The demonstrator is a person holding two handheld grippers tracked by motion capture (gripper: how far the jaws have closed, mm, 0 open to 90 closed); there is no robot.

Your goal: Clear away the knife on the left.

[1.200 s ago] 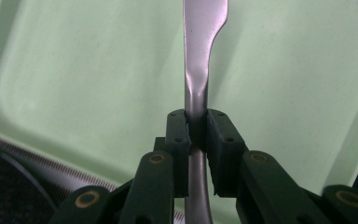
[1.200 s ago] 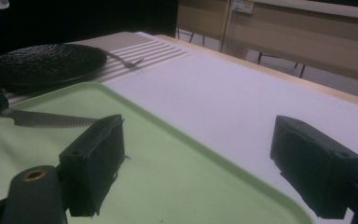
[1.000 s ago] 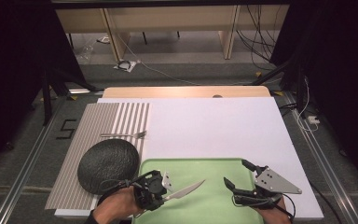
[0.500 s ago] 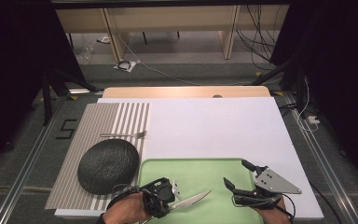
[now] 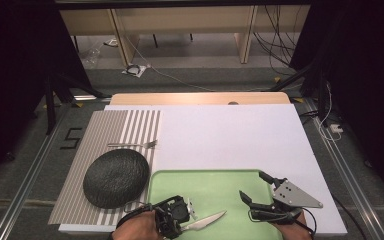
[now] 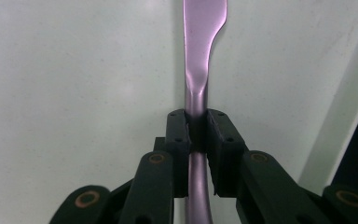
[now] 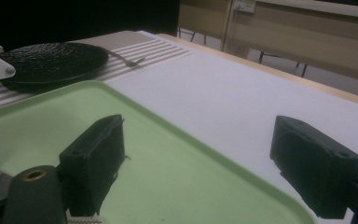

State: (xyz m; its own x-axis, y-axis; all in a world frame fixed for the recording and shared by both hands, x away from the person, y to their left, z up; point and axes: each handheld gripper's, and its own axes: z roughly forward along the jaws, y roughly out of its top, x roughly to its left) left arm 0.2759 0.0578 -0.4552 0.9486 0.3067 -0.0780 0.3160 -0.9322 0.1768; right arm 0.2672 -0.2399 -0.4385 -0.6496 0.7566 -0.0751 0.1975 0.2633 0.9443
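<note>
While the left gripper (image 5: 187, 220) grips a table knife (image 5: 207, 220) by its handle, the blade points out over the near part of the green tray (image 5: 205, 187), slanting toward the tray's right side. In the left gripper view the fingers (image 6: 177, 135) press on the handle's neck (image 6: 196, 100) from both sides, just behind the spot where it flares into the blade, so the knife runs straight out along the gripper's own line. A grip that far back likely keeps the blade free and easy to aim, whether it is meant to be laid on the tray or carried off it; I cannot tell whether the knife's tip touches the tray's floor.

The right gripper (image 5: 254, 189) hovers over the tray's near right corner with its fingers (image 7: 95, 156) spread wide and nothing between them, angled in toward the knife. That looks like a waiting stance, ready to steady or take over something.

To the left of the tray, a dark round plate (image 5: 116, 177) sits on a striped placemat (image 5: 130, 125), almost touching the tray's left rim. A fork (image 5: 132, 145) lies on the mat just beyond the plate, farther from the tray. With plate and fork already set there, the knife seems the remaining piece of the setting. The white table (image 5: 230, 135) stretches beyond the tray.
</note>
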